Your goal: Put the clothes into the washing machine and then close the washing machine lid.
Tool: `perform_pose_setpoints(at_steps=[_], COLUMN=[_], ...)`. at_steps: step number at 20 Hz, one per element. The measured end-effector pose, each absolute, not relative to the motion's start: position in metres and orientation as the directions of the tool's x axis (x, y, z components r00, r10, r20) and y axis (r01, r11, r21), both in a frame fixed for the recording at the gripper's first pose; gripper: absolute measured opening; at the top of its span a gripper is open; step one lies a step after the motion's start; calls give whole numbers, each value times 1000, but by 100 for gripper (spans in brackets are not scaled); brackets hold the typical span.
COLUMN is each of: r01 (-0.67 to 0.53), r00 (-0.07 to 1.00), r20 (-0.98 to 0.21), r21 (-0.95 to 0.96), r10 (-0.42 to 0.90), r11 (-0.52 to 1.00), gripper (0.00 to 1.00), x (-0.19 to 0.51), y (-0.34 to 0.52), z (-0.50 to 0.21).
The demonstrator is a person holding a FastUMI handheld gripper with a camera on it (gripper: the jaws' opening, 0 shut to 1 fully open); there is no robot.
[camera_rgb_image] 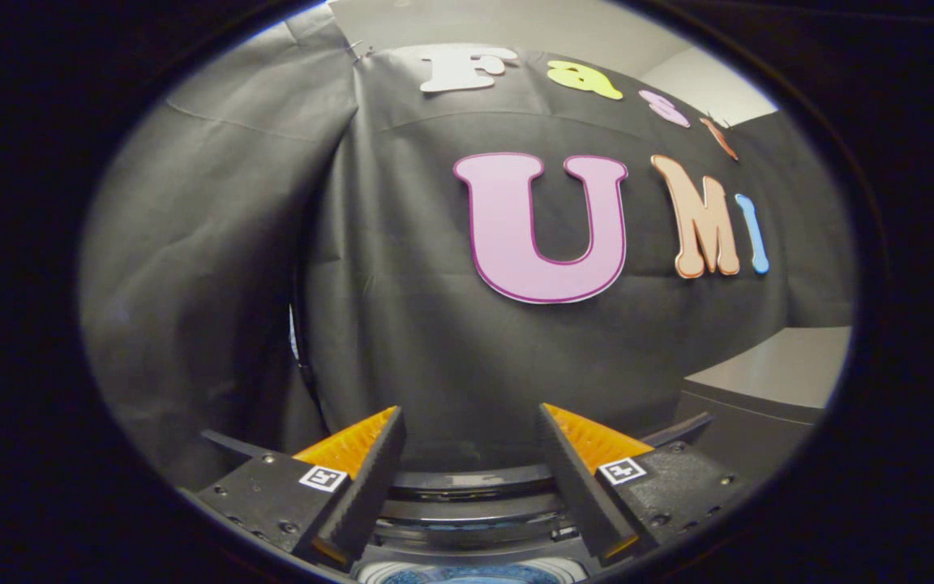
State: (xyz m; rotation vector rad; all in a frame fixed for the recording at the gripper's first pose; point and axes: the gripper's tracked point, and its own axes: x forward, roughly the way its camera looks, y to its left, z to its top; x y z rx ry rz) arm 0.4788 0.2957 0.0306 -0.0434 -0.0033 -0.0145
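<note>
Your gripper (471,454) sits at the bottom of the frame, fingers spread apart and holding nothing. Between and below them lies the washing machine (471,507), its open tub at bottom centre. Grey desk (783,369) at lower right.

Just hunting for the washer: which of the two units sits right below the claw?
The dark curved-rimmed machine, seen between the fingers of the open claw, which grip nothing. The grey flat-topped cabinet stands apart, beyond the right finger.

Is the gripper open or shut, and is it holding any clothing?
Open and holding nothing: the gripper has its fingers spread apart, and between them show the dark cloth wall and the washing machine's top.
</note>
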Motion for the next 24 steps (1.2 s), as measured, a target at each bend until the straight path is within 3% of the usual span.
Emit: perform_pose_setpoints(at_steps=[24], r01=[-50], r00=[998], r20=[45], r21=[-41], r10=[52], r11=[998], gripper=[99], x=[438], y=[296], z=[19])
